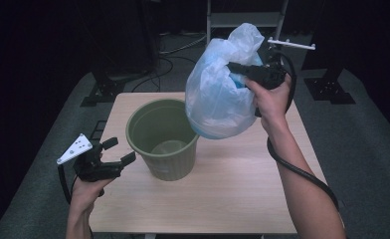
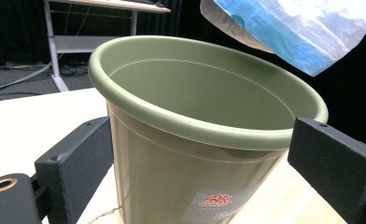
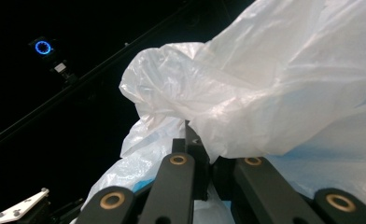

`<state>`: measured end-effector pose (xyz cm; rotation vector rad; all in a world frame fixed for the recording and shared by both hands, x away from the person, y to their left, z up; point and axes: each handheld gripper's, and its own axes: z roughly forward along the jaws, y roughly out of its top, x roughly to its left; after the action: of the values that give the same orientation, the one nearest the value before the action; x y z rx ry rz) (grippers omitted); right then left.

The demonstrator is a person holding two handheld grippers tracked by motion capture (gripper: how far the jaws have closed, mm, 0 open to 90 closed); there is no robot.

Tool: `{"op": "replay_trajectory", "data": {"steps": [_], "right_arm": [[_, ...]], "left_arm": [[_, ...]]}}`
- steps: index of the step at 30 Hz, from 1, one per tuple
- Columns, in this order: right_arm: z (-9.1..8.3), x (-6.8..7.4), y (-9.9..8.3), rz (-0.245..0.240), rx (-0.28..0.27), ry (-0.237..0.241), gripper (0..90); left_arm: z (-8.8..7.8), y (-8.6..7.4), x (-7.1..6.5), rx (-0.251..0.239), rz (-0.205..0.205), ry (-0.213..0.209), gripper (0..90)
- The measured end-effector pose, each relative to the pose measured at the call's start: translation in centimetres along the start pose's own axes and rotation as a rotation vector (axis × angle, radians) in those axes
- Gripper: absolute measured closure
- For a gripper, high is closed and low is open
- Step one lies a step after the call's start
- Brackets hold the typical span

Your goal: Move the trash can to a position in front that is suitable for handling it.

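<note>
A full white plastic bag [image 1: 220, 92] with blue showing through hangs in the air, just right of and above an olive-green bucket [image 1: 164, 137] on the table. My right gripper [image 1: 235, 68] is shut on the gathered neck of the bag, which bunches over its jaws in the right gripper view [image 3: 246, 107]. My left gripper [image 1: 119, 151] is open at the table's left edge, its jaws pointing at the bucket's left side without touching it. In the left gripper view the bucket [image 2: 195, 140] stands between the spread jaws, with the bag's bottom [image 2: 293, 32] above its far rim.
The wooden table [image 1: 233, 189] has free room in front of and to the right of the bucket. Dark stands and cables sit on the grey floor behind it. A white frame [image 1: 243, 17] stands at the back.
</note>
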<state>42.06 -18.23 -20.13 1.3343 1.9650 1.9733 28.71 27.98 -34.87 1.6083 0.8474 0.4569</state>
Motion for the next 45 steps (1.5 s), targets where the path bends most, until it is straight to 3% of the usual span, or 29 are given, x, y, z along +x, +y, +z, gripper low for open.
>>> {"op": "replay_trajectory", "data": {"steps": [7,20,37,45], "right_arm": [[-1.2,-1.9,-0.4,0.031,-0.013,-0.034,88.3],[-1.8,-4.4,-1.4,0.076,-0.014,-0.075,88.3],[-0.5,-8.2,-3.9,0.142,0.002,-0.121,88.2],[0.5,-9.2,-5.0,0.162,0.019,-0.131,88.2]], "left_arm": [[0.0,0.0,0.0,-0.001,0.000,-0.002,5.7],[0.0,0.0,0.0,0.005,-0.002,0.003,5.7],[-0.3,-0.1,0.3,-0.002,-0.011,0.008,5.7],[-0.2,-0.2,0.4,0.003,-0.013,0.010,5.7]]}}
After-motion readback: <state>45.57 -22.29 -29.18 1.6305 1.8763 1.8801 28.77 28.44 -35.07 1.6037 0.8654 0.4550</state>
